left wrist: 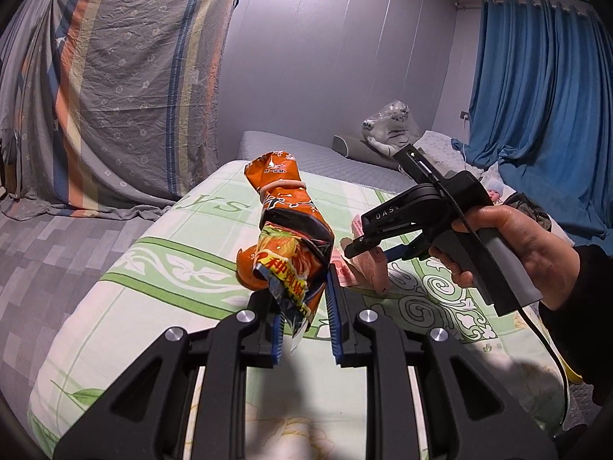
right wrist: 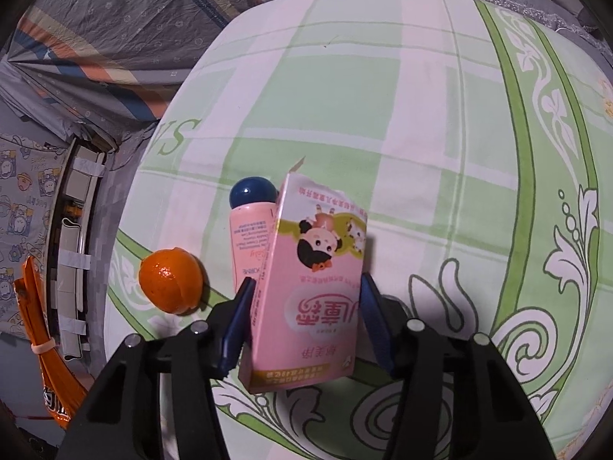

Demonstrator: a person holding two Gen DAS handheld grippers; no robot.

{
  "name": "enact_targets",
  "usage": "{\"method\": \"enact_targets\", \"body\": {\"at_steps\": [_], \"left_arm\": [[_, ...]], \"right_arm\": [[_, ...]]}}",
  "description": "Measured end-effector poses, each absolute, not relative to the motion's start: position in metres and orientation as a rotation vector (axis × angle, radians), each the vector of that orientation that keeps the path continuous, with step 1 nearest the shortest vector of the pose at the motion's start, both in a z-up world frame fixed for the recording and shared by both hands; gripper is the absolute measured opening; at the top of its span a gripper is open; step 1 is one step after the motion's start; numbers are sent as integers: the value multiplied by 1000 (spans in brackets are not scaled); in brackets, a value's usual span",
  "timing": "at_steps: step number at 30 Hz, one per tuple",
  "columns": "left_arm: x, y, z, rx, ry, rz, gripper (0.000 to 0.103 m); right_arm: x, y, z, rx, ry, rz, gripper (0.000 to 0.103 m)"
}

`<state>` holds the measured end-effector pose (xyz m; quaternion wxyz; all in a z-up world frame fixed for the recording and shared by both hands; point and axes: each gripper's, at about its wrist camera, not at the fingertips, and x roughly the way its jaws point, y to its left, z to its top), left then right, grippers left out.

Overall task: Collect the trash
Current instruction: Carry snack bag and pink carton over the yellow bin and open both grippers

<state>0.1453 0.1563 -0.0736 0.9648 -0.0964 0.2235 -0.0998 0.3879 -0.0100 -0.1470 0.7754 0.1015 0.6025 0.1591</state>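
Note:
My left gripper (left wrist: 305,320) is shut on an orange snack bag (left wrist: 291,226) tied with a rubber band, held upright above the bed. An orange peel (left wrist: 249,270) lies on the bed behind the bag; it also shows in the right wrist view (right wrist: 171,281). My right gripper (right wrist: 306,316) is shut on a pink carton (right wrist: 312,291) with a cartoon girl; in the left wrist view the right gripper (left wrist: 362,247) holds the carton (left wrist: 373,272) low over the bed. A pink bottle (right wrist: 249,237) with a blue cap lies beside the carton.
The bed has a green-patterned white sheet (right wrist: 440,134). A striped cloth (left wrist: 126,88) hangs at the left, blue curtains (left wrist: 536,96) at the right. A plush tiger (left wrist: 387,126) and a doll (left wrist: 494,188) lie at the far end. The snack bag shows at left (right wrist: 42,345).

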Motion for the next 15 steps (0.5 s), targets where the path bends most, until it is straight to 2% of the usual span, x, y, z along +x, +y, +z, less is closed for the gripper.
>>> {"method": "enact_targets", "body": {"at_steps": [12, 14, 15], "left_arm": [[144, 124, -53, -127, 440, -229, 19], [146, 114, -49, -120, 442, -250, 18], [146, 109, -46, -114, 439, -263, 19]], "right_arm": [[333, -55, -102, 350, 1200, 500, 38], [314, -71, -91, 376, 1169, 527, 30], [304, -80, -86, 386, 1153, 534, 22]]}}
